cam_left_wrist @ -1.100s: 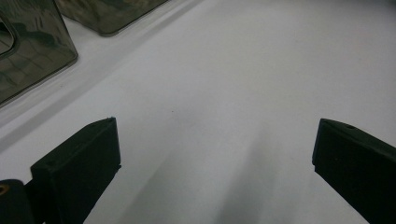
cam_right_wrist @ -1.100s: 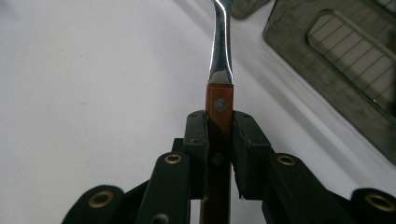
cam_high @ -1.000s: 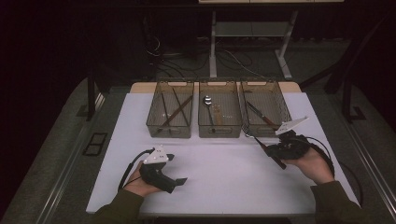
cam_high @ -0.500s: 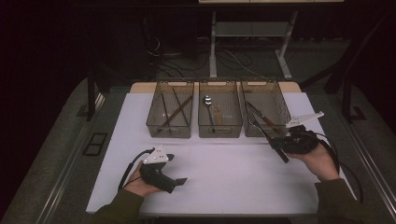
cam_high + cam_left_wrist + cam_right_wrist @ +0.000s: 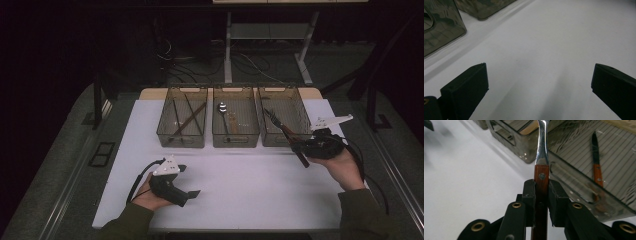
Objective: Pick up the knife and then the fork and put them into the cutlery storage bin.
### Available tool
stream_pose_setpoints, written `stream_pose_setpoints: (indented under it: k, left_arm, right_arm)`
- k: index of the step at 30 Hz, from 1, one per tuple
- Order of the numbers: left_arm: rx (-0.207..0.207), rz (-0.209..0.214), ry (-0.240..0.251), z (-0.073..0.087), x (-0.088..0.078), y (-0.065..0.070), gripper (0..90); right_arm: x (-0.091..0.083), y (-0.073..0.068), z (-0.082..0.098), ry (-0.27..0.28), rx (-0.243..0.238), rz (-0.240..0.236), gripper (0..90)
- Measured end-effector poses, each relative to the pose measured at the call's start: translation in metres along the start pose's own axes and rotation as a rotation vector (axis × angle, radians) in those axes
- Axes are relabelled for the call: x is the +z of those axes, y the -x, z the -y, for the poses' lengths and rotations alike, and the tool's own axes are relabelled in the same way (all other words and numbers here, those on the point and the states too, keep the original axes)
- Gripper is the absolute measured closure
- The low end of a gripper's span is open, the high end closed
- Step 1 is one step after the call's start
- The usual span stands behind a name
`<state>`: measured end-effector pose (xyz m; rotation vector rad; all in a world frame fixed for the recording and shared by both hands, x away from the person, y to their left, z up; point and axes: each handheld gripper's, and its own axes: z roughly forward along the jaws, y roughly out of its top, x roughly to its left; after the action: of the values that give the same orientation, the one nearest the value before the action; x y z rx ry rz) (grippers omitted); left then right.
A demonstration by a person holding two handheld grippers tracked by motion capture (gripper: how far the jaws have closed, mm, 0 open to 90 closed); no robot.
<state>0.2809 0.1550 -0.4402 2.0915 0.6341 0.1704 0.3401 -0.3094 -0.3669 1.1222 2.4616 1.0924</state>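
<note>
My right gripper [image 5: 300,148] is shut on the wooden handle of a metal fork [image 5: 280,128], held at the near right corner of the right basket [image 5: 296,104]. The fork's tines reach up and left over that basket. In the right gripper view the pads [image 5: 529,192] clamp the red-brown handle of the fork [image 5: 541,157] on both sides, my right gripper [image 5: 541,192] pointing at the basket wall. My left gripper [image 5: 189,180] rests on the white table near the front left, open with nothing between its fingers, as the left gripper view [image 5: 539,80] confirms.
Three clear smoky baskets stand in a row at the back of the white mat [image 5: 240,185]. The left basket [image 5: 181,141] holds chopsticks [image 5: 190,117], the middle one [image 5: 235,142] a spoon [image 5: 222,107]. A wooden-handled knife [image 5: 596,167] lies in the right basket.
My right gripper has lifted the fork and carried it away from me, so its tines now reach over the right basket. The left gripper has stayed put.
</note>
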Motion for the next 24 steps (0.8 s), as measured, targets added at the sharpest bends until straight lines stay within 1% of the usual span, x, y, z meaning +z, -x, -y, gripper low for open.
stream_pose_setpoints:
  k: [13, 24]
  left_arm:
    - [-0.001, -0.001, -0.001, 0.000, 0.000, 0.000, 0.6]
    - [-0.004, 0.001, 0.002, 0.000, 0.000, 0.000, 0.6]
  right_arm:
    - [-0.002, 0.017, -0.016, 0.028, 0.016, 0.029, 77.0]
    - [-0.001, 0.027, -0.033, 0.033, 0.026, 0.046, 77.0]
